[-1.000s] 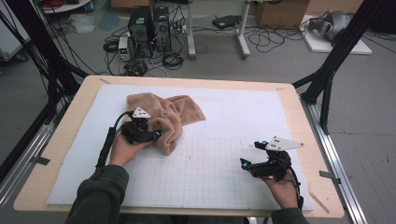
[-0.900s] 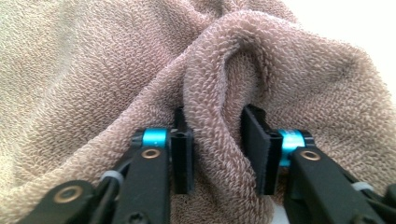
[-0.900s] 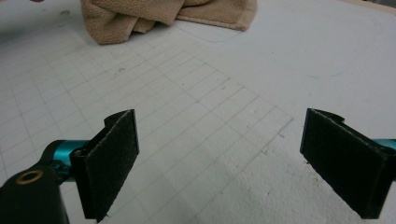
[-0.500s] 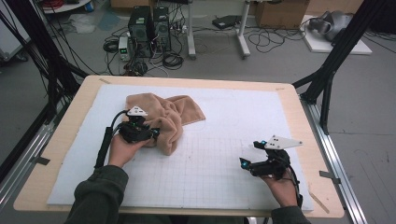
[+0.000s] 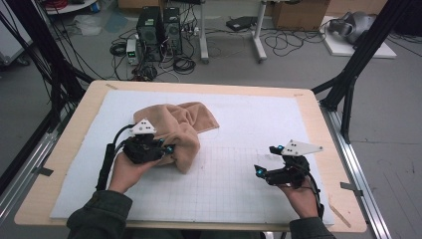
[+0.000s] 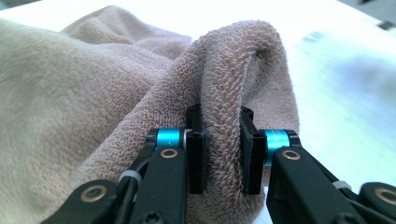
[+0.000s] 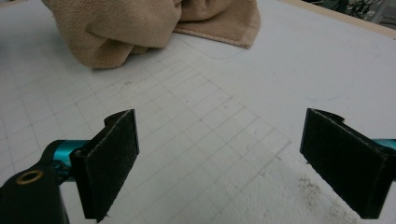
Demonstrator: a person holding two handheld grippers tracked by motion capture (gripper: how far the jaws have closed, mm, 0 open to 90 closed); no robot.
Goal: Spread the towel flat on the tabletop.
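Between left gripper [image 6: 223, 154] jaws, towel [image 6: 224, 93] fold.

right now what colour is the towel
Light tan towel, plain terry with no pattern; it shows best in the left gripper view.

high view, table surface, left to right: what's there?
left gripper clamped on a fold of the towel → bare white grid mat → right gripper, jaws open and holding nothing.

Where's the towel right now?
In the high view the towel lies bunched on the left half of the white mat, a fold of its near edge pinched in the left gripper, well apart from the right gripper.
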